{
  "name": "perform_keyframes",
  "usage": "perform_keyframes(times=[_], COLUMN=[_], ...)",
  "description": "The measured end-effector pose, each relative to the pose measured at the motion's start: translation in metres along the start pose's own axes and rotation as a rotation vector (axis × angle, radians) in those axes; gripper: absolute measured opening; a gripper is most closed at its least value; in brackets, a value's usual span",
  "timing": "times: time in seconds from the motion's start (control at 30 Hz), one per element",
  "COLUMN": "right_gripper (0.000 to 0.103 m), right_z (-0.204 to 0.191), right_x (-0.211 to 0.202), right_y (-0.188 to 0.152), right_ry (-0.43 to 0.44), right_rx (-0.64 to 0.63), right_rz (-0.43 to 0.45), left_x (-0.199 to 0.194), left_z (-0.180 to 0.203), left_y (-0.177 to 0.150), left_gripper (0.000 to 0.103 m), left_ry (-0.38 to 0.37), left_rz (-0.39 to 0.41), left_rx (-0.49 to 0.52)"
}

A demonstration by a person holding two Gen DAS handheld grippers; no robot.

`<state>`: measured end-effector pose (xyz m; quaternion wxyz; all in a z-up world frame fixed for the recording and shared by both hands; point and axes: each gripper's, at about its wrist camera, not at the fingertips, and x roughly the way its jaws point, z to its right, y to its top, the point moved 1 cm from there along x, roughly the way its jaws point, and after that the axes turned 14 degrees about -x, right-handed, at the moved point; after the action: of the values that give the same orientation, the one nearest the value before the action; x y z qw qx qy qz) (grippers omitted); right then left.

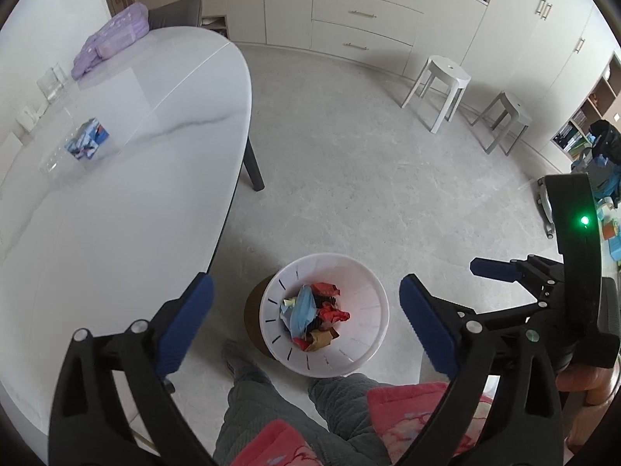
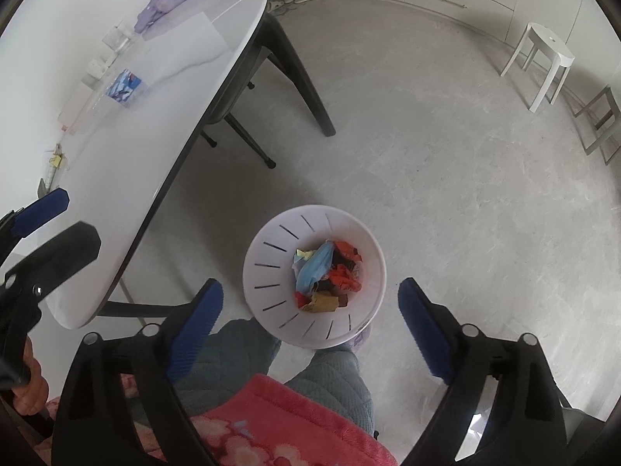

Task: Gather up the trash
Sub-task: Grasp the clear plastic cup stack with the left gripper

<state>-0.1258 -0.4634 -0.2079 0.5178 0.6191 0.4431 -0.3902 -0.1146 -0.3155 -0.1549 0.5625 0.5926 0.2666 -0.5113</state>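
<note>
A white slotted waste bin (image 1: 363, 303) stands on the floor beside the table. It holds crumpled trash (image 1: 314, 316): a light blue face mask, red wrappers, brown paper and a yellow scrap. My left gripper (image 1: 306, 283) hangs above the bin, open wide, nothing between its blue pads. My right gripper (image 2: 310, 287) hovers over the same bin (image 2: 268, 268), also open and empty, above the trash (image 2: 330, 272). Each gripper shows at the edge of the other's view, with blue fingers (image 1: 493, 268) (image 2: 39, 209). A blue printed packet (image 1: 87, 141) lies on the table.
The white oval table (image 1: 116, 213) fills the left, with a purple bag (image 1: 112, 39) and a clear glass (image 1: 52, 83) on it. Two stools (image 1: 442, 85) (image 1: 504, 120) stand by the cabinets. A person's legs (image 1: 248, 396) are just below the bin.
</note>
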Motion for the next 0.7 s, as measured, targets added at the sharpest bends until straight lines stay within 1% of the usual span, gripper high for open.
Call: perform_keyframes(times=[0.03, 0.17, 0.43, 0.6, 0.7], right_gripper=[0.096, 0.100, 0.100, 0.100, 0.100], right_z=[0.001, 0.007, 0.017, 0.005, -0.007], right_x=[0.000, 0.000, 0.000, 0.002, 0.005], right_y=[0.001, 0.003, 0.005, 0.022, 0.039], right_ry=[0.003, -0.026, -0.033, -0.042, -0.047], right_rx=[0.002, 0.009, 0.037, 0.007, -0.013], right_rz=[-0.002, 0.007, -0.002, -0.010, -0.010], left_x=[0.000, 0.000, 0.002, -0.001, -0.002], left_z=[0.002, 0.003, -0.014, -0.035, -0.056], left_y=[0.000, 0.003, 0.013, 0.022, 0.030], left_gripper=[0.095, 0.095, 0.095, 0.095, 0.095], left_ry=[0.007, 0.009, 0.020, 0.023, 0.031], left_rz=[0.002, 0.004, -0.006, -0.001, 0.009], left_rx=[0.006, 0.007, -0.072, -0.121, -0.144])
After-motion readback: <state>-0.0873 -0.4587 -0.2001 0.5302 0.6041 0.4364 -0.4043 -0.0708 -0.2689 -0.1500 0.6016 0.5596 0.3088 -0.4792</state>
